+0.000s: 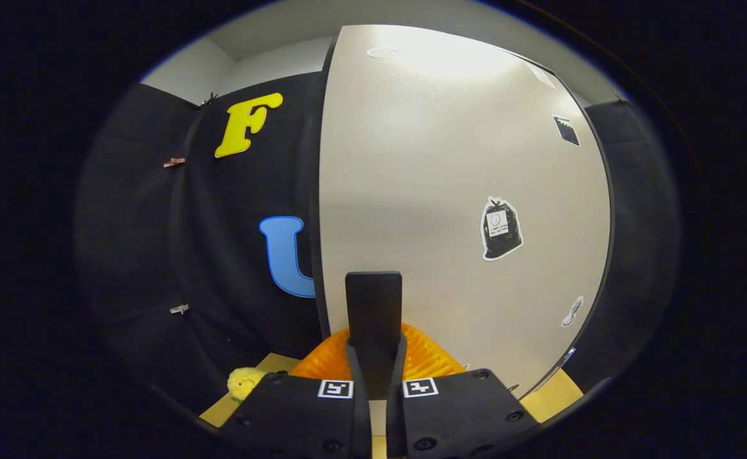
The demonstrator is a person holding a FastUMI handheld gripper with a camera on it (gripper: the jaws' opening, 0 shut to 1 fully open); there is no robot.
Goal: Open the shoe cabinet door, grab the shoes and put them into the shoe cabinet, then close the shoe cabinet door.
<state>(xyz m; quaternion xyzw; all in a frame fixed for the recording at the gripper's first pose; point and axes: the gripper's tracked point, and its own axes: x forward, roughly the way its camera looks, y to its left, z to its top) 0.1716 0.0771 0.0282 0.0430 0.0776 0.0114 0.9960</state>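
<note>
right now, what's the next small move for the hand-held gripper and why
Probably ease left, round the cabinet door's near edge. The pale door stands flat just beyond the hand-held gripper, whose fingers are together with the orange shoe spreading behind them. Whether they pinch it I cannot tell.

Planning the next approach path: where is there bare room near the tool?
Bare tabletop beside the cabinet door's lower corner, and a smaller strip between the yellow plush toy and the orange item. Crowded straight ahead: the tool has its fingers shut together, close to the door, orange item just beyond them.
</note>
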